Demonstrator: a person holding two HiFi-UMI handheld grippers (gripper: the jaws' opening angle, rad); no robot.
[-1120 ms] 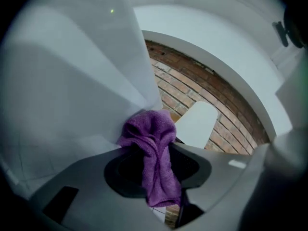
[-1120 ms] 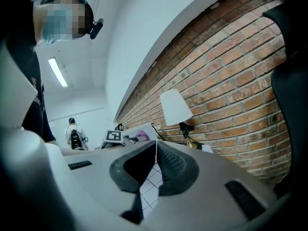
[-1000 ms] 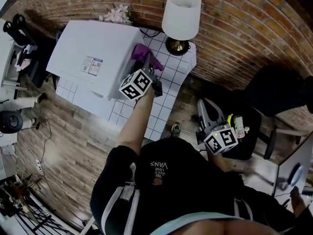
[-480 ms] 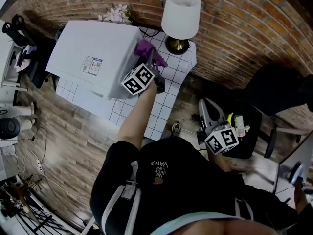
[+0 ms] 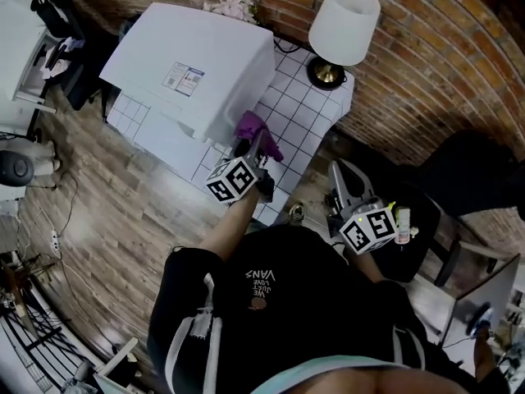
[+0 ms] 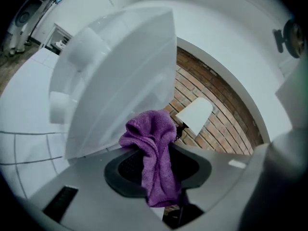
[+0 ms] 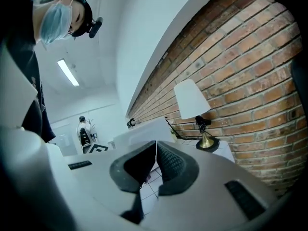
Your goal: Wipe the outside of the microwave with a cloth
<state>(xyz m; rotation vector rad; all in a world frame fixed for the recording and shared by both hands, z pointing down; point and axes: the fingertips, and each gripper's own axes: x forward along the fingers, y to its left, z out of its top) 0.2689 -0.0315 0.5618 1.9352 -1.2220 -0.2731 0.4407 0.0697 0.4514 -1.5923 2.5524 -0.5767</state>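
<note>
Here, the left gripper (image 5: 251, 148) pinches a purple cloth (image 5: 256, 128) between its jaws and holds the bunched fabric at the 5 o'clock corner of the white microwave (image 5: 189, 60), on the side wall that faces the table lamp (image 5: 344, 23). The left gripper view shows the cloth's top fold against or just beside that wall's lower edge; which of the two cannot be settled. The microwave sits at 11 o'clock on a white tiled table (image 5: 308, 109), the lamp at 1 o'clock by the brick wall. The right gripper (image 7: 154, 165), jaws pressed together on nothing, hangs well apart from the table at 4 o'clock, beside the person's body. The wiping appears to be in progress on this one side. No surface shows a visible trace of cleaning, so the top, the front and the far side may all remain to be wiped.
</note>
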